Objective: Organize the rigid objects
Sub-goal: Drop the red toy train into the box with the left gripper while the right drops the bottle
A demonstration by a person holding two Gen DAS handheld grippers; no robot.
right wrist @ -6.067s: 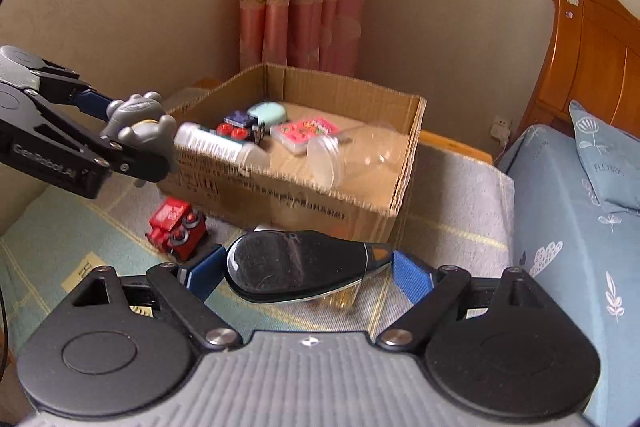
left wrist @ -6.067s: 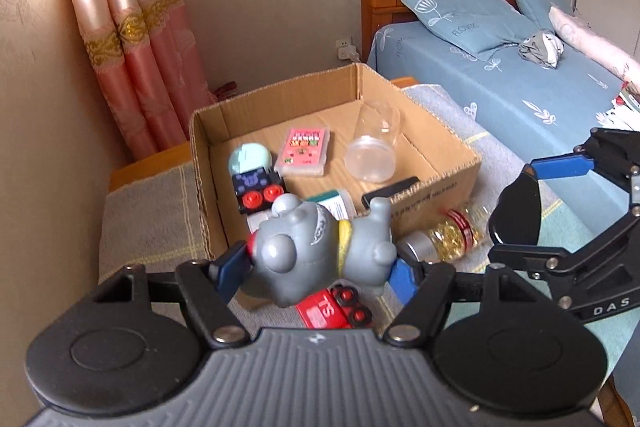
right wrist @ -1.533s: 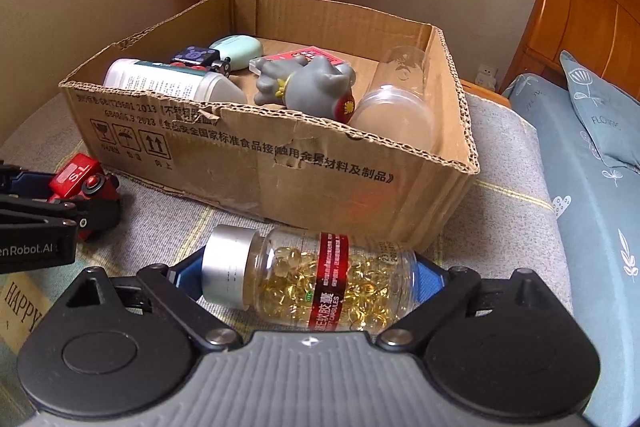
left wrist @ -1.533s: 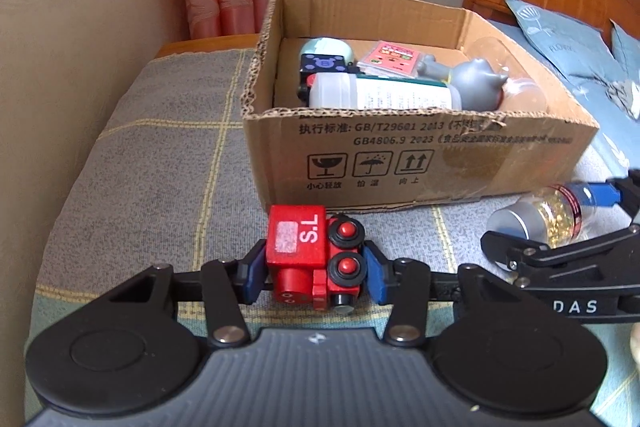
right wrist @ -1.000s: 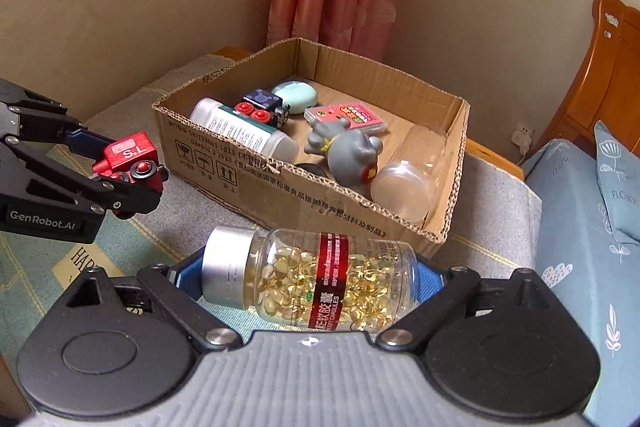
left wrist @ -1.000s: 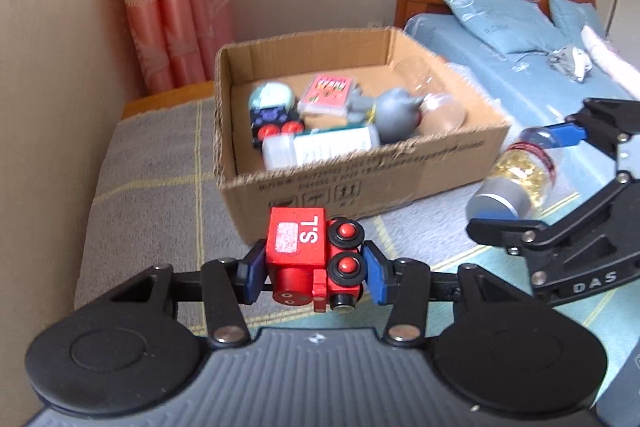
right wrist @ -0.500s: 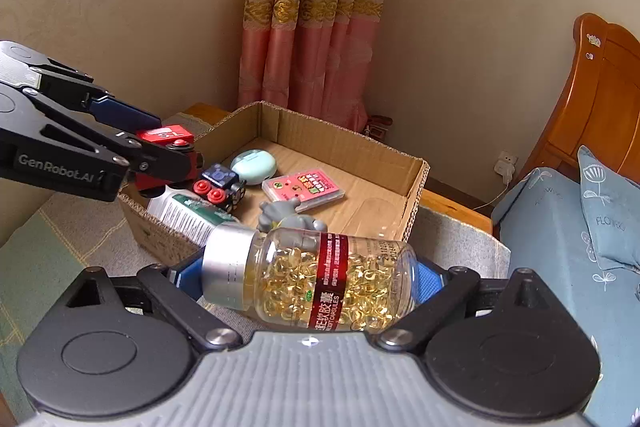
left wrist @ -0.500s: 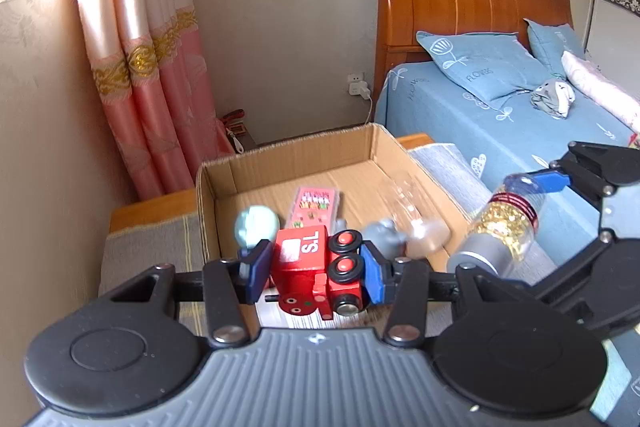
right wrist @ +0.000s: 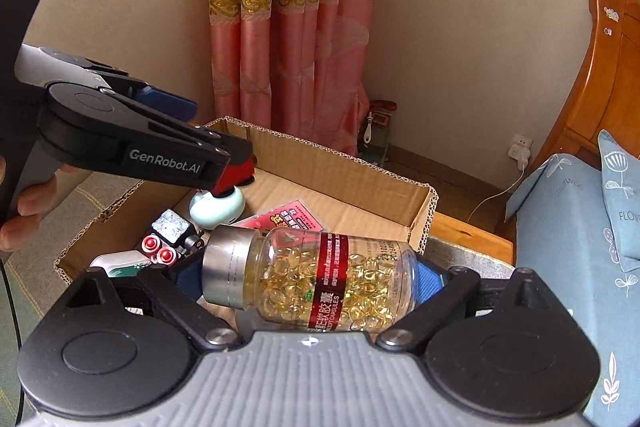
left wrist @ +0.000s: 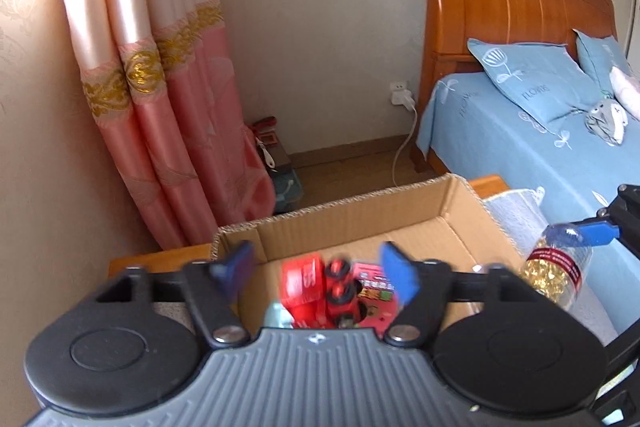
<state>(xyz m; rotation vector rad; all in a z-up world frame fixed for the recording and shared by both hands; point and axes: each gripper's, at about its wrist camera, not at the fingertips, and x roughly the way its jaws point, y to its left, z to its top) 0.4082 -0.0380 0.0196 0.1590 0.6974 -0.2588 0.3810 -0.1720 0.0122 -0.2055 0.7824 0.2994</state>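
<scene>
Red toy train (left wrist: 320, 291), blurred, apparently just released by the now-spread left gripper (left wrist: 316, 267) into the cardboard box (left wrist: 352, 215); right gripper (right wrist: 308, 279) pinches the capsule bottle (right wrist: 308, 279), next

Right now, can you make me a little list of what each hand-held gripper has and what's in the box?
left hand-held gripper: open, above the cardboard box
red toy train: between the open fingers, blurred
right hand-held gripper: shut on pill bottle
in the box: mint round case, pink card, dark toy car
</scene>
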